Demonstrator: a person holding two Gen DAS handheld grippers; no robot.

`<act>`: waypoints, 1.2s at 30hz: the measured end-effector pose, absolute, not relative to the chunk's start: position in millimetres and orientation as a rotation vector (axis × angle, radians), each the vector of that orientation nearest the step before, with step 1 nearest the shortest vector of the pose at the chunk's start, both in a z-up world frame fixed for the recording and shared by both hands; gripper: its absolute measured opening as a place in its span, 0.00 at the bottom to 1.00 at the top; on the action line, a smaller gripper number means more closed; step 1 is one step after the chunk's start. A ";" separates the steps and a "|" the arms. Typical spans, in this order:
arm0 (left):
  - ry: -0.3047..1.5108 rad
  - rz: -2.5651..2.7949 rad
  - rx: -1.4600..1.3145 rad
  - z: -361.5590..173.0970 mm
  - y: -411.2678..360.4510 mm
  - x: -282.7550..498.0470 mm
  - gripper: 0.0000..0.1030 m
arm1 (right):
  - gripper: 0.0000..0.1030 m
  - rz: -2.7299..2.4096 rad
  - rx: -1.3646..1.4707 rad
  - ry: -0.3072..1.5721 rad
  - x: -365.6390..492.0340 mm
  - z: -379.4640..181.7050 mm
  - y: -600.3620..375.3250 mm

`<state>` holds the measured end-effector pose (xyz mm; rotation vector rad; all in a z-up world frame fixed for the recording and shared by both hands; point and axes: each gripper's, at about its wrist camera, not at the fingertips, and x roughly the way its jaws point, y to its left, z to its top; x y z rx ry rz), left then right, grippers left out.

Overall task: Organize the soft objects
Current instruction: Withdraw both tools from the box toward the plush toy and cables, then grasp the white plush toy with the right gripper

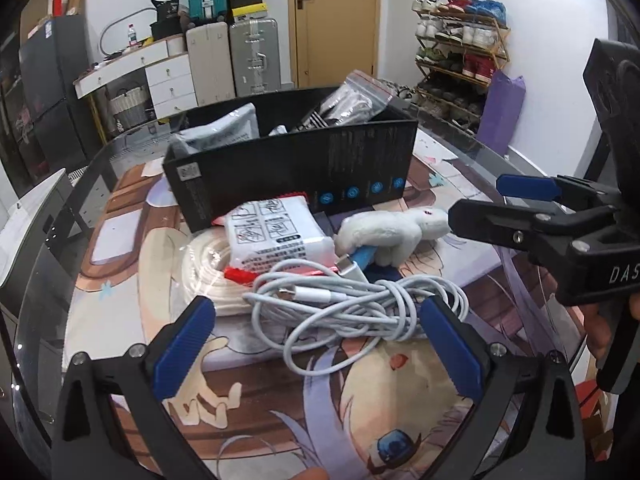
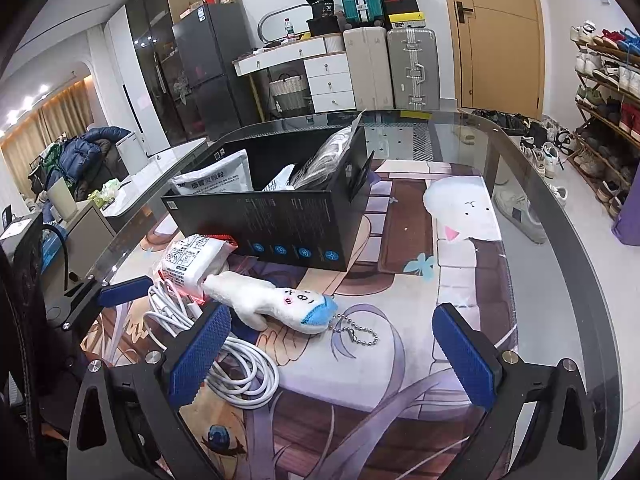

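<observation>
Item: white plush toy (image 2: 272,300) with a blue end and a bead chain (image 2: 356,330), lying loose on the printed surface (image 2: 460,280), outside the black box (image 2: 296,224). In the right wrist view it sits at centre-left of the frame, just ahead of the right tongs (image 2: 334,356) and nearer their left pad; its long axis runs from upper left to lower right, blue end and chain toward frame centre, its other end touching the white sachet pack (image 2: 192,260). Right tongs: pads wide apart, nothing between them. Left tongs (image 1: 320,348): also spread apart and empty, with the bundled white charging cable (image 1: 352,304) lying between and just beyond their pads at lower centre of the left wrist view. In that view the plush toy lies farther off, at centre-right, beyond the cable, with the right tongs' tip almost at its far end. A coil of white cord (image 1: 208,272) lies under the sachet pack at centre-left. The box, in the upper middle of both views, already holds a white pouch (image 1: 224,132) and a clear zip bag (image 1: 352,100). Judgement: the right tongs are nearer the toy; since its axis lies diagonal to the gap, a slight leftward shift and a turn to close across the narrow body seems needed. The cable falls naturally to the left tongs.
</observation>
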<state>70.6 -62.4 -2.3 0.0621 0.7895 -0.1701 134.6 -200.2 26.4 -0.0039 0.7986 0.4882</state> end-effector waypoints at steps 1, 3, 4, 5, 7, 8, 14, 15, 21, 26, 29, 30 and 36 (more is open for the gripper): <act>0.789 -0.176 0.062 -2.2 -63.0 71.0 0.97 | 1.00 0.487 -0.004 0.801 135.0 24.9 -200.6; 0.793 -0.221 0.046 -2.4 -62.3 71.0 0.84 | 1.00 0.483 -0.003 0.806 135.5 24.2 -201.2; 0.792 -0.228 0.038 -1.9 -62.0 70.8 0.84 | 1.00 0.484 -0.001 0.807 135.6 23.6 -201.3; 0.786 -0.229 0.040 -1.5 -61.6 70.0 0.82 | 1.00 0.485 0.000 0.806 135.4 23.5 -201.4; 0.772 -0.238 0.032 0.4 -58.8 67.4 0.78 | 1.00 0.485 -0.001 0.806 135.4 22.9 -201.6; 0.771 -0.240 0.028 0.4 -57.5 66.8 0.77 | 1.00 0.486 -0.002 0.807 135.4 22.7 -201.6; 0.753 -0.238 0.014 2.0 -48.5 57.0 0.74 | 1.00 0.477 -0.012 0.811 135.7 21.5 -199.4; 0.753 -0.236 0.007 2.2 -46.9 56.4 0.74 | 1.00 0.480 -0.012 0.806 135.2 22.7 -199.0; 0.734 -0.212 -0.059 4.5 -29.2 49.2 0.74 | 1.00 0.493 -0.019 0.821 135.5 18.8 -191.6; 0.738 -0.209 -0.053 2.5 -25.2 47.8 0.74 | 1.00 0.520 -0.020 0.841 139.0 12.0 -178.6; 0.746 -0.210 -0.053 1.5 -21.8 47.0 0.74 | 1.00 0.533 -0.024 0.859 143.2 7.0 -170.7; 0.747 -0.209 -0.055 0.9 -20.9 46.9 0.74 | 1.00 0.545 -0.020 0.870 145.8 5.6 -167.8; 0.749 -0.213 -0.062 -0.9 -19.4 46.6 0.74 | 1.00 0.556 -0.029 0.896 154.6 3.4 -155.6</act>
